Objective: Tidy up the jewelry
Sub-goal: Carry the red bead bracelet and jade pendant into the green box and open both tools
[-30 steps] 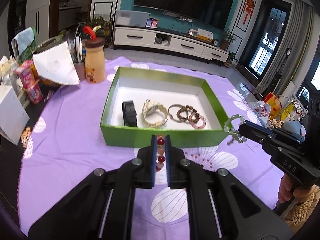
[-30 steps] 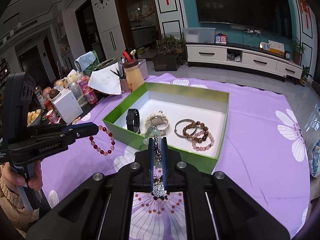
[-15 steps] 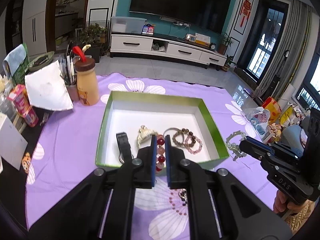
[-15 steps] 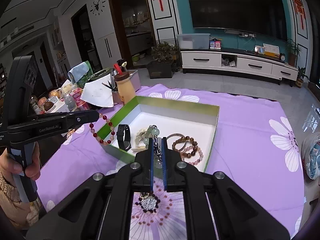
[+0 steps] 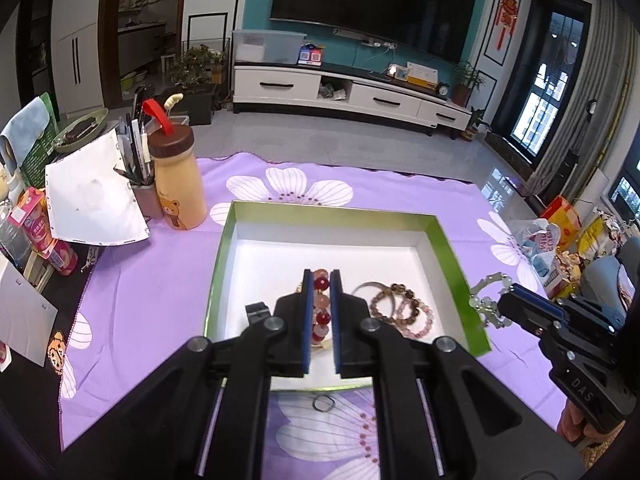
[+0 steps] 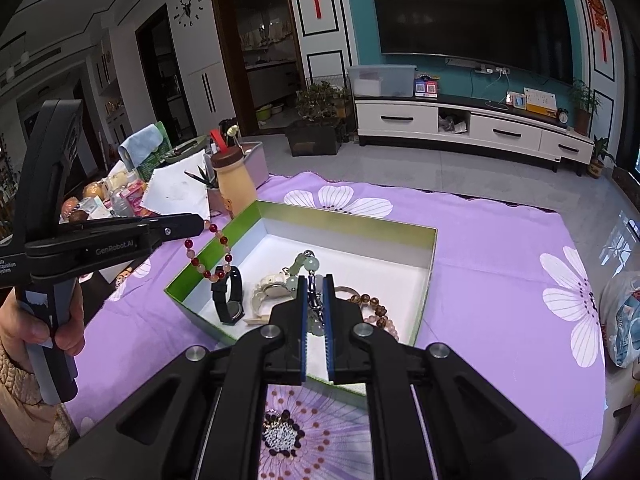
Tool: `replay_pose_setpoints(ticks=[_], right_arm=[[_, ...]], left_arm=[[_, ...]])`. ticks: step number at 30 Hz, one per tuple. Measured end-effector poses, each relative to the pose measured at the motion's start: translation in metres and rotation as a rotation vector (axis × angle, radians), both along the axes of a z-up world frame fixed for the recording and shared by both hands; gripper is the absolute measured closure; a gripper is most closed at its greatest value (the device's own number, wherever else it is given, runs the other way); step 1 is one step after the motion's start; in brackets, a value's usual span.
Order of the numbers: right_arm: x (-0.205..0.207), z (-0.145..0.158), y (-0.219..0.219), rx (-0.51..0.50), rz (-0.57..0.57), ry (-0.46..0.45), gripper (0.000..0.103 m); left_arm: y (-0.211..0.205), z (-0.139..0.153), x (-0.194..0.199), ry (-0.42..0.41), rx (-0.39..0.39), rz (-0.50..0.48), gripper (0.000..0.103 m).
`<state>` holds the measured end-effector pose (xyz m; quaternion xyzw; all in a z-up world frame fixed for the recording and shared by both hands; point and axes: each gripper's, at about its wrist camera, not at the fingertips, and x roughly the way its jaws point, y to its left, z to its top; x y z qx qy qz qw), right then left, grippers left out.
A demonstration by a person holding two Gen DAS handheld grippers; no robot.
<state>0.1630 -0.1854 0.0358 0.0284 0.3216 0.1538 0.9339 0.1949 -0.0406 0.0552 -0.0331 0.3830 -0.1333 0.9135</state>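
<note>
My left gripper (image 5: 321,280) is shut on a red and pink bead bracelet (image 5: 321,300), held over the near part of the green box (image 5: 444,240); the bracelet (image 6: 208,252) dangles from it in the right wrist view. My right gripper (image 6: 316,284) is shut on a pale green bead bracelet (image 6: 306,268), above the box's (image 6: 344,220) near edge; that green bracelet (image 5: 486,300) hangs just right of the box in the left wrist view. Inside the box lie a black watch (image 6: 229,296), a cream watch (image 6: 270,290), a metal bangle and brown and pink bead bracelets (image 5: 404,312).
A purple flowered cloth (image 5: 152,272) covers the table. At the back left stand a tan bottle with a brown cap (image 5: 178,184), a pen cup, a white paper sheet (image 5: 90,196) and snack packs. A small dark ring (image 5: 323,403) lies on the cloth before the box. Bags sit at the right.
Both grippers moved forward with their bracelets, from in front of the box to over its near part. The box now sits lower in both views.
</note>
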Motion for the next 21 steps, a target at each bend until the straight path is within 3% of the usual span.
replay_pose_setpoints(ticks=[21], right_arm=[[0.074,-0.032,0.020,-0.023,-0.025,0.121,0.096]], left_arm=[[0.013,-0.043,0.070,0.106,0.041,0.053,0.096]])
